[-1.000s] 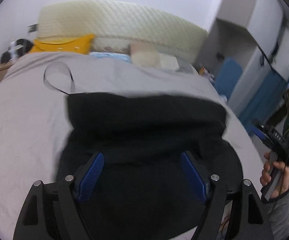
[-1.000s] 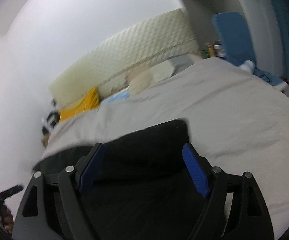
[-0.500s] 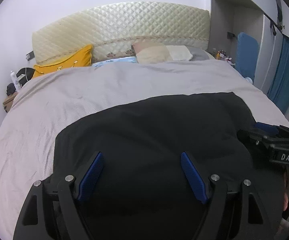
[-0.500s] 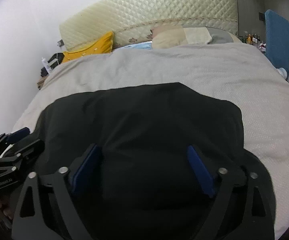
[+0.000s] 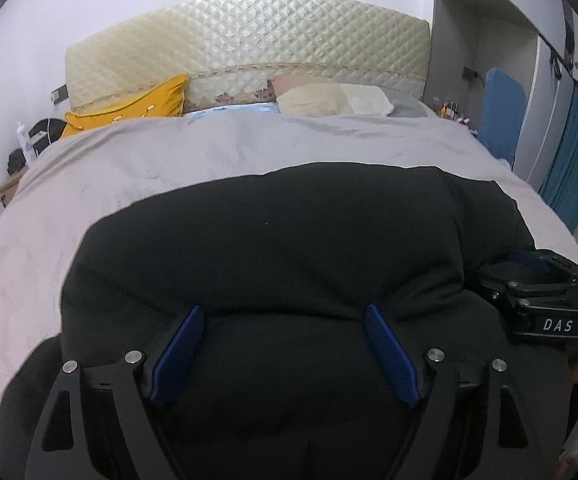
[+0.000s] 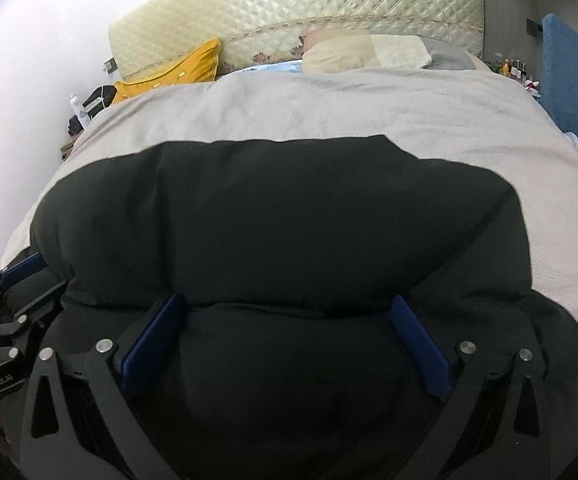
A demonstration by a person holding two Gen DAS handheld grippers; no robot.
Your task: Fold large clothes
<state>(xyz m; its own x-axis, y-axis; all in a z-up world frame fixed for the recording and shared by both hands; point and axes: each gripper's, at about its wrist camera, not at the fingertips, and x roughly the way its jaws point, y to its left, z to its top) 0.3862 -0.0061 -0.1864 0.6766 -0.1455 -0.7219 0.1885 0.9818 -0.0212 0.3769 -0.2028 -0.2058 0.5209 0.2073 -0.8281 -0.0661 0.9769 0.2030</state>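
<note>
I count one black garment (image 5: 289, 248), thick and matte, lying folded on the grey bedspread (image 5: 137, 168) at the near end of the bed. Its far edge runs as a soft rounded hump, and a puffy fold crosses it just beyond my fingertips in both wrist views.

I have two grippers in play. My left gripper (image 5: 285, 344) has its two ribbed blue pads (image 5: 177, 356) spread apart over the fabric; the jaws are opening and nothing is pinched between them, the cloth merely lying beneath. My right gripper (image 6: 289, 336) is likewise released, its jaws opening wide, the two smooth blue pads (image 6: 153, 340) standing clear either side of a stretch of black cloth. In the left view the right gripper's black body sits at 3 o'clock against the garment's edge; in the right view the left gripper shows at 9 o'clock.

At 12 o'clock stands one cream headboard (image 5: 249, 52), diamond-quilted and glossy. Below it I count one mustard-yellow cushion (image 5: 129, 104) at 11 o'clock and one beige pillow (image 5: 313, 98) beside a paler one (image 5: 365, 98). One blue padded panel (image 5: 503, 112) stands upright at 2 o'clock, and blue curtains (image 5: 573, 168) hang at 3 o'clock.
</note>
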